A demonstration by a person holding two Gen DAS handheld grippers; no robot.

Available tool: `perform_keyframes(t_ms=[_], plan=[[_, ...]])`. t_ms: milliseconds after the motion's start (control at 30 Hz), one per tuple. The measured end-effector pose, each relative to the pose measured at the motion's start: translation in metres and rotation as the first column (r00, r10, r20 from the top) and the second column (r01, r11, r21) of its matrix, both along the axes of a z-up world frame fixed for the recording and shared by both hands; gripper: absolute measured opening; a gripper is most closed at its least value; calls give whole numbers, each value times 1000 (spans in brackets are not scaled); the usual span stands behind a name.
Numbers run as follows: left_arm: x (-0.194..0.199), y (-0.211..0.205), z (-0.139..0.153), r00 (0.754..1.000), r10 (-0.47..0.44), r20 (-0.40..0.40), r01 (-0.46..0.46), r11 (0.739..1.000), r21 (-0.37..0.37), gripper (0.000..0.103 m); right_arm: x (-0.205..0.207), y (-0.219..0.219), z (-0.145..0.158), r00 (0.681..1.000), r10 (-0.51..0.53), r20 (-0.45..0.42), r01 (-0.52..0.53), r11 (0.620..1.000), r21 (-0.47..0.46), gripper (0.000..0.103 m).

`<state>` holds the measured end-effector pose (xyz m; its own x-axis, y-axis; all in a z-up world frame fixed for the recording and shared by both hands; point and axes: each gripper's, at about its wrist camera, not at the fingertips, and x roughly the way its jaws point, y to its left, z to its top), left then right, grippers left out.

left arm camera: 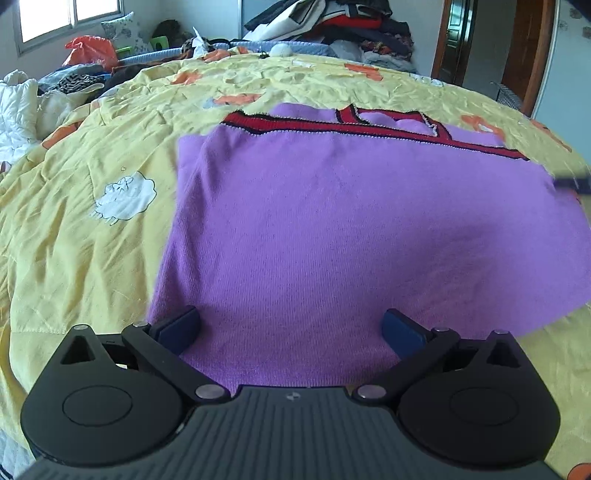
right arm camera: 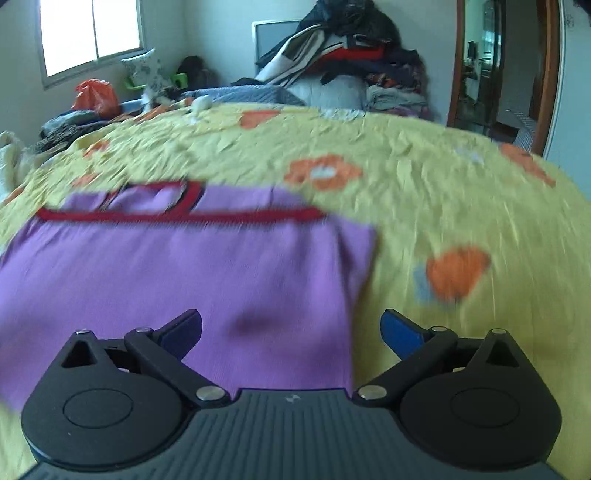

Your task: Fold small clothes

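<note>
My left gripper [left arm camera: 291, 328] is spread wide, its two blue fingers apart with nothing between them, hovering over the near hem of the purple sweater [left arm camera: 351, 221]. My right gripper [right arm camera: 291, 328] is spread just as wide and holds nothing; its left finger sits over the purple knit while its right finger [right arm camera: 402, 332] hangs over the bare yellow bedspread [right arm camera: 461, 184], so the sweater's right edge runs between them. The sweater lies flat on the bed, folded into a rough rectangle, with its red and black trimmed neckline [left arm camera: 369, 127] at the far end, away from me. The right wrist view is smeared with motion blur, so fine detail there is hard to read. Around the garment the bedspread is crinkled, printed with a white sheep [left arm camera: 123, 197] and orange flowers [right arm camera: 323, 171]. Beyond the far edge of the bed a tall heap of dark and red clothes [left arm camera: 332, 26] is piled up, an orange plastic bag [left arm camera: 90, 48] sits toward the left under the window [right arm camera: 90, 33], and a wooden doorway [right arm camera: 498, 66] opens on the right.
</note>
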<state>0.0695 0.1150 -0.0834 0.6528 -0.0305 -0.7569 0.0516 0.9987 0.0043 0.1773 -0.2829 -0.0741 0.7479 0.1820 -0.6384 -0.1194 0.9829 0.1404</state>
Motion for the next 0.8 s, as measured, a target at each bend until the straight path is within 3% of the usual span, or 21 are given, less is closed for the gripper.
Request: perform_keyframes(t_ms=[133, 167, 200, 233, 267, 300, 367, 467, 600, 700, 733, 800], plan=[[-8, 1, -3, 1000, 24, 15, -24, 1000, -4, 103, 67, 8, -13, 990, 92, -106, -82, 992, 92, 103], [-9, 0, -3, 999, 31, 20, -31, 1000, -4, 103, 79, 14, -20, 984, 127, -126, -119, 991, 66, 103], [-11, 0, -3, 999, 34, 27, -34, 999, -4, 103, 83, 26, -24, 988, 111, -104, -120, 989, -85, 103], [-12, 0, -4, 999, 38, 34, -38, 999, -5, 103, 88, 28, -26, 991, 111, -75, -120, 985, -123, 103], [-14, 0, -4, 998, 45, 39, -45, 999, -6, 103, 98, 20, -28, 990, 96, -103, -103, 993, -61, 103], [-14, -1, -3, 998, 51, 38, -51, 999, -6, 103, 105, 19, -25, 989, 85, -120, -93, 993, -67, 103], [-15, -2, 3, 998, 58, 11, -58, 998, -20, 103, 102, 25, -14, 990, 58, -125, -74, 990, -123, 103], [-7, 6, 21, 999, 44, 32, -39, 991, -131, 100, 69, 32, 5, 993, 87, -86, -89, 996, -26, 103], [51, 12, 47, 992, 9, 122, 17, 977, -212, 103, 32, 64, 6, 994, 84, -63, -85, 996, -22, 103], [120, 13, 36, 993, -26, 112, 47, 982, -182, 102, 27, 93, -10, 995, 50, -85, -59, 993, -107, 103], [141, 15, 27, 995, -18, 101, 35, 986, -165, 98, 26, 99, -15, 996, 45, -75, -55, 988, -143, 103], [177, 22, 2, 999, 7, 50, -3, 997, -81, 100, 24, 102, -22, 998, 28, -48, -36, 986, -161, 103]])
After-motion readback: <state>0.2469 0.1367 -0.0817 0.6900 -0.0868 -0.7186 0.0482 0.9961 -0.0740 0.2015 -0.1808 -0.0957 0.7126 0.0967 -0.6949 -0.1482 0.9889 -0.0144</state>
